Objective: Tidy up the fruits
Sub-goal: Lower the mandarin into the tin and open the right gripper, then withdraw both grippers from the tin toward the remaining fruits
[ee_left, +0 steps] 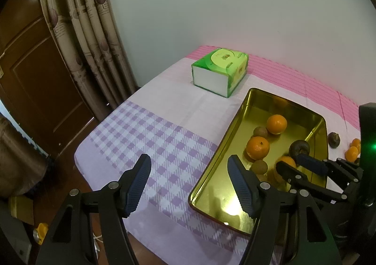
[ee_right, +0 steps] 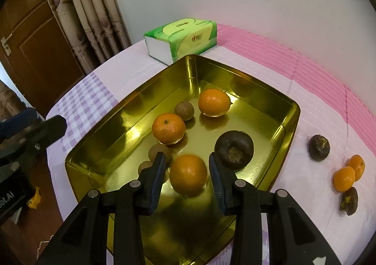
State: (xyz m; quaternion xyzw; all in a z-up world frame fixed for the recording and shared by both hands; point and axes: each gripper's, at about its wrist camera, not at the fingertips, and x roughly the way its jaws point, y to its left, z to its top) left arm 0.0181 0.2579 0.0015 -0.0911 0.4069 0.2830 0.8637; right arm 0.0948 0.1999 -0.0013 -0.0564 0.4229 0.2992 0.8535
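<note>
Right wrist view: right tongs (ee_right: 185,166) apparently clamp a round orange mandarin (ee_right: 188,174) over the shiny gold metal tray (ee_right: 291,109). Lower first, then release gently. Left tongs (ee_left: 189,178) gape, empty.

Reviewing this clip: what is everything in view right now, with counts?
Tray: one, gold, on the tablecloth.
Oranges: five, orange; two loose in the tray, two on the cloth right of it, plus the held orange.
Dark fruits: three, dark brown; one in the tray, two on the cloth.
Small fruits: at least three, light brown, in the tray.
Tissue pack: one, green and white, behind the tray.
Tablecloth: one, purple check, white, pink.
Curtain: beige, left.
Door: brown, far left.
Left claw: black, open, empty.
Right claw: black, shut on the held orange.
</note>
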